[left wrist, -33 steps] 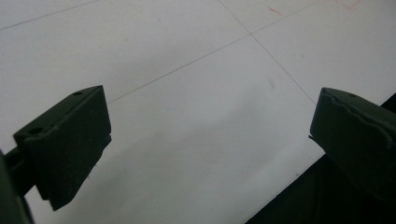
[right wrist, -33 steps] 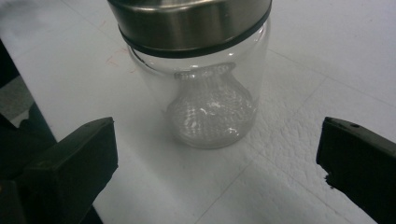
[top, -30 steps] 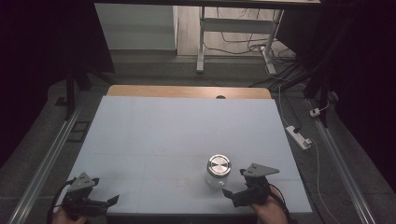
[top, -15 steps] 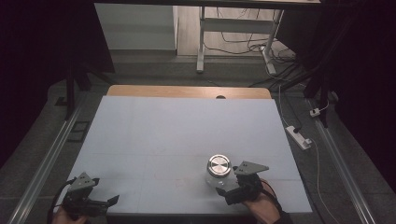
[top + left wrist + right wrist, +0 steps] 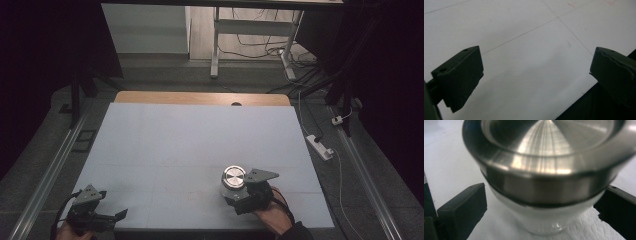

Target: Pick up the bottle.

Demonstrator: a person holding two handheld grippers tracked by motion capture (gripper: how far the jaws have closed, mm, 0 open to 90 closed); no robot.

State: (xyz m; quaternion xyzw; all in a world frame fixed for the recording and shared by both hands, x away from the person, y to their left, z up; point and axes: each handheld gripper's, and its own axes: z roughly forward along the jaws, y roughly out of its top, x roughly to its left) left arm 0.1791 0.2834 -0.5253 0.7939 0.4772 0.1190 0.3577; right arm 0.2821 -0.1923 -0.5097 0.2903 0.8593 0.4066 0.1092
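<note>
A glass jar (image 5: 233, 177) with a brushed metal lid stands on the white table (image 5: 200, 135), right of the middle and near the front. My right gripper (image 5: 230, 194) reaches it from the front right and is open. In the right gripper view the jar (image 5: 544, 170) looms close between the two black jaws of my right gripper (image 5: 541, 205), with a gap on the left side. My left gripper (image 5: 118, 215) rests at the front left corner, open. Between the jaws of my left gripper (image 5: 537, 72) there is only bare table surface.
A wooden strip (image 5: 200, 98) runs along the table's far edge. Metal rails (image 5: 55, 165) flank the table on both sides. On the floor at the right lies a white power strip (image 5: 320, 146) with cables. The table's front edge is just beside the left gripper.
My right gripper has moved left and forward to the jar, so its jaws now stand on either side of it. The left gripper has barely shifted.
</note>
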